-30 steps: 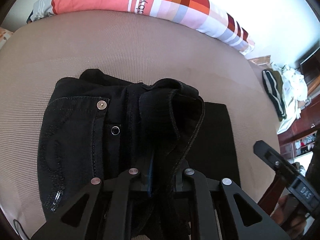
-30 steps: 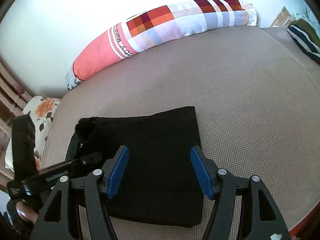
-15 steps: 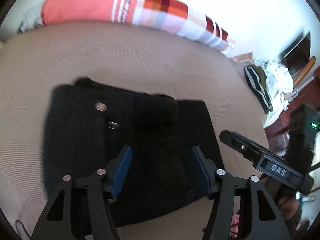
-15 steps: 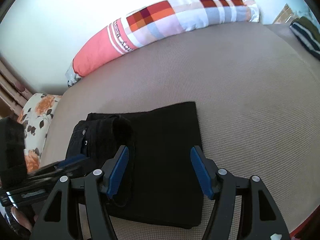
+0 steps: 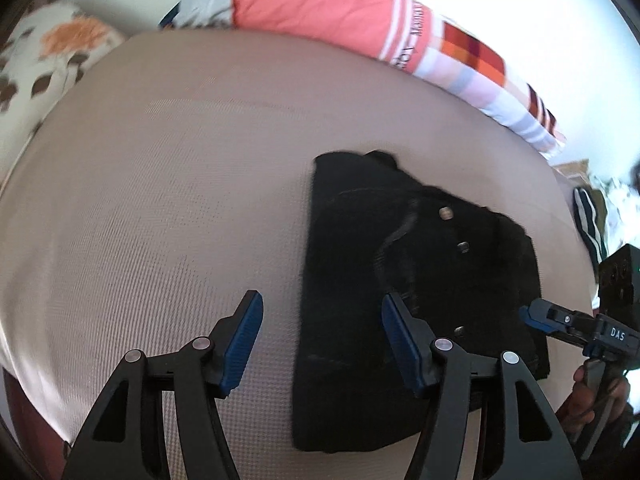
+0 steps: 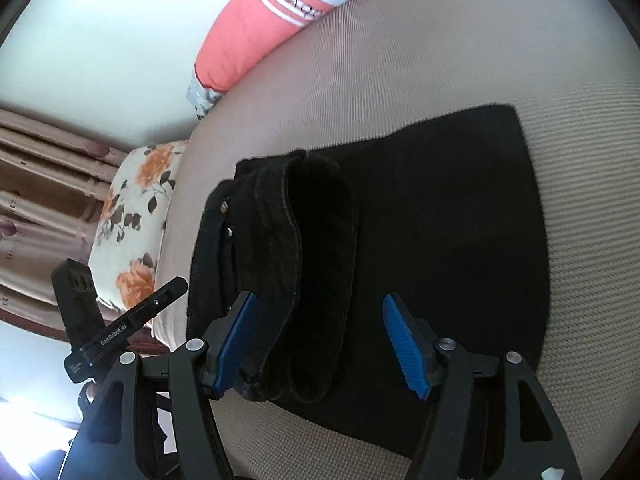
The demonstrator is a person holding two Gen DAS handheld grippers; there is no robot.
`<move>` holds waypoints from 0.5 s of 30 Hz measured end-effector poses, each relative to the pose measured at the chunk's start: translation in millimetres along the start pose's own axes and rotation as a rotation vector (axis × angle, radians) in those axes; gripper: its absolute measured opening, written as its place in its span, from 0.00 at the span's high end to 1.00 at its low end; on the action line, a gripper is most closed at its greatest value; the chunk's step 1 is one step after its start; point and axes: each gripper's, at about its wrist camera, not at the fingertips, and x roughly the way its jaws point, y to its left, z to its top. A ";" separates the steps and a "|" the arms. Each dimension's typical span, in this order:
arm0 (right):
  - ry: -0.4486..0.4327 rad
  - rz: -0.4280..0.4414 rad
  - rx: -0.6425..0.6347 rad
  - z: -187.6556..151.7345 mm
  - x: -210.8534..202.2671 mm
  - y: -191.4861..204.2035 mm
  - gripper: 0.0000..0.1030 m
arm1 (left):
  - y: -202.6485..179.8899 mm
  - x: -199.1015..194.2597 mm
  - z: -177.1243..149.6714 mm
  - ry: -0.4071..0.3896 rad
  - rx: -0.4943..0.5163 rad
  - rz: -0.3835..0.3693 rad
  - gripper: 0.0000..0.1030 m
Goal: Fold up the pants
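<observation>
In the left wrist view, the black folded pants (image 5: 416,300) are seen lying on the beige woven mattress surface (image 5: 180,200), toward three o'clock of the frame. Metal rivets are visible on the dark denim. The left gripper (image 5: 322,340) is held with its blue-padded fingers (image 5: 244,336) spread apart; its jaws have just been opening, and nothing is clamped between them. One pad is placed over bare mattress at seven o'clock of the pants, the other over the pants' near portion. The right gripper (image 5: 532,316) is seen entering at four o'clock, its blue tip at the pants' right edge, with a hand (image 5: 588,396) on its handle. A long bolster with coral, striped and checked fabric (image 5: 380,32) is laid along the far edge, from twelve to two o'clock. A white pillow with orange flowers (image 5: 52,56) is at ten o'clock.

In the right wrist view, the pants (image 6: 440,248) fill the centre, with a thicker folded waistband layer (image 6: 288,264) lying on the flat part. The right gripper (image 6: 320,344) is held apart, its left pad at the waistband fold, whether touching cannot be told. The left gripper (image 6: 136,320) is seen at eight o'clock, beside the floral pillow (image 6: 132,232). The bolster (image 6: 264,32) runs toward twelve o'clock.
</observation>
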 end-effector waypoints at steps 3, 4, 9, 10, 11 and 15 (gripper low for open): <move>0.013 0.016 0.003 1.7 9.5 -1.6 0.38 | 7.8 0.7 -3.9 0.001 -0.022 -0.015 0.39; 0.012 0.026 0.003 3.2 12.2 -1.5 0.38 | 8.9 1.5 -4.5 0.000 -0.024 -0.016 0.39; 0.002 0.091 -0.004 15.1 29.7 3.1 0.48 | 8.4 9.7 -4.7 0.015 -0.030 -0.012 0.38; 0.001 0.089 -0.006 17.6 31.8 3.7 0.54 | 8.3 10.8 -5.1 0.017 -0.029 -0.011 0.38; -0.006 0.090 -0.010 21.8 36.3 5.5 0.62 | 8.5 11.5 -5.3 0.019 -0.028 -0.010 0.38; 0.003 0.075 -0.017 31.3 44.4 17.7 0.83 | 8.8 11.6 -3.7 0.019 -0.030 -0.007 0.37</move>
